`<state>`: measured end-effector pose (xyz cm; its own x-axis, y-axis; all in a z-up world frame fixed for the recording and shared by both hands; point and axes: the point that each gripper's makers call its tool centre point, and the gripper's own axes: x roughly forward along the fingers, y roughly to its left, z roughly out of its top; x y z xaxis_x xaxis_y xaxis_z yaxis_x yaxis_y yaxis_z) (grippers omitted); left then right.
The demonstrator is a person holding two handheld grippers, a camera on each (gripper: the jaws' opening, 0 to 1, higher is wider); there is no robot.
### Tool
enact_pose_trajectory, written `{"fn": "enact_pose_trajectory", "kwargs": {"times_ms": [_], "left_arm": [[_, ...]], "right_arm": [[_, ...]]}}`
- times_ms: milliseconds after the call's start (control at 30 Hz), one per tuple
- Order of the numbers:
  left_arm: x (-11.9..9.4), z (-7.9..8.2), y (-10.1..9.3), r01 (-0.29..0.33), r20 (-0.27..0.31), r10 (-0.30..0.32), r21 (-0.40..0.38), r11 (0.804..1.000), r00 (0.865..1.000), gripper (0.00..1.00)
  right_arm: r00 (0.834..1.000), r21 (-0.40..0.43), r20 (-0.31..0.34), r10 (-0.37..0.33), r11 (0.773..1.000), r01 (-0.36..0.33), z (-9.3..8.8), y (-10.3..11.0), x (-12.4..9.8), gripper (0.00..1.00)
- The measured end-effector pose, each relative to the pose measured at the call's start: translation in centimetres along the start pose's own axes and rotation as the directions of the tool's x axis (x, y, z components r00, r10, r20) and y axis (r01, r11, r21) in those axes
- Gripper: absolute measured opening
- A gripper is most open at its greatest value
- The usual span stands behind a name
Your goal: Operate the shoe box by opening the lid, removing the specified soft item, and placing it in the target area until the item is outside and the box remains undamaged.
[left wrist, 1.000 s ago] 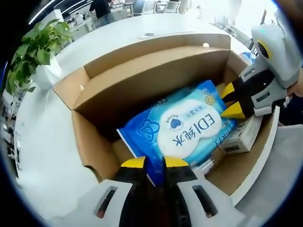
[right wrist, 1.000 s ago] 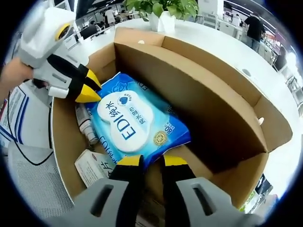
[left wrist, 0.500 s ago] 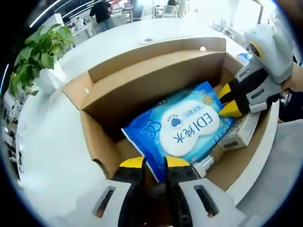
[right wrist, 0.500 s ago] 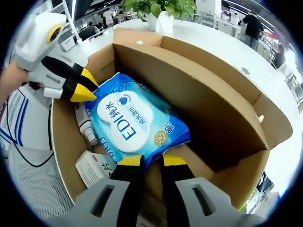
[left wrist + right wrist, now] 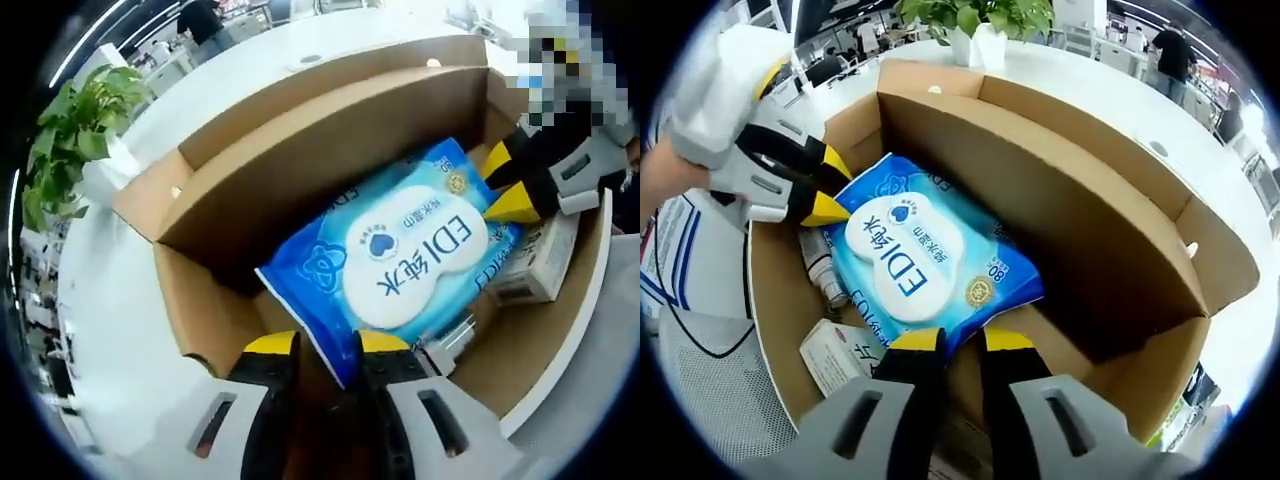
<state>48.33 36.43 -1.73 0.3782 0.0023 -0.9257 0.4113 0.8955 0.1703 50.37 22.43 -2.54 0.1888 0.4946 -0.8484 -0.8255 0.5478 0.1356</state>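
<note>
White and broad, the curved surface (image 5: 1110, 80) carries everything, with a potted green plant (image 5: 980, 20) at its far side and an office with people behind.

On it sits the brown cardboard shoe box (image 5: 1120, 270), lid already folded back, its long flap (image 5: 300, 170) standing over the interior.

Inside, the soft blue plastic pack of wet wipes (image 5: 925, 265) with a white oval label lies tilted across the other contents. It is not yet outside the box.

My left gripper (image 5: 325, 345) has its yellow-tipped jaws nearly closed, pinching one corner of the pack. From the other camera, the same gripper (image 5: 825, 190) sits at the pack's far corner.

My right gripper (image 5: 952, 340) has its jaws close together at the opposite corner (image 5: 950, 338); I judge they grip it, though the contact is partly hidden. In the left gripper view this gripper (image 5: 515, 190) meets the pack's far end.

Beneath lie a small white printed carton (image 5: 840, 355) and a slim white tube (image 5: 820, 265).

To lift well, I should raise both corners together and evenly, keeping the pack clear of the flap and walls, since thin film may slip or tear.
</note>
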Motion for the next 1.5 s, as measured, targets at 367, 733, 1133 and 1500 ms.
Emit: {"fn": "enact_pose_trajectory", "kwargs": {"times_ms": [367,733,1133,1500], "left_arm": [[0.3,0.4,-0.7,0.124,0.082,-0.107,-0.236,0.964,0.991,0.01],[-0.4,0.5,-0.9,0.129,0.119,-0.104,-0.228,0.965,0.987,0.00],[-2.4,1.0,-1.1,0.141,0.167,-0.102,-0.245,0.959,0.981,0.00],[-5.1,2.0,-1.2,0.154,0.213,-0.105,-0.228,0.962,0.971,0.00]], "right_arm": [[1.000,0.031,0.012,-0.009,0.999,0.008,0.0,0.2,-0.1,0.09],[0.998,0.093,0.061,-0.012,0.996,0.006,0.3,0.5,-0.4,0.00],[0.991,0.178,0.133,-0.005,0.984,-0.019,1.3,0.5,-2.2,0.00],[0.981,0.205,0.192,-0.010,0.978,-0.030,2.5,0.5,-4.9,0.00]]}}
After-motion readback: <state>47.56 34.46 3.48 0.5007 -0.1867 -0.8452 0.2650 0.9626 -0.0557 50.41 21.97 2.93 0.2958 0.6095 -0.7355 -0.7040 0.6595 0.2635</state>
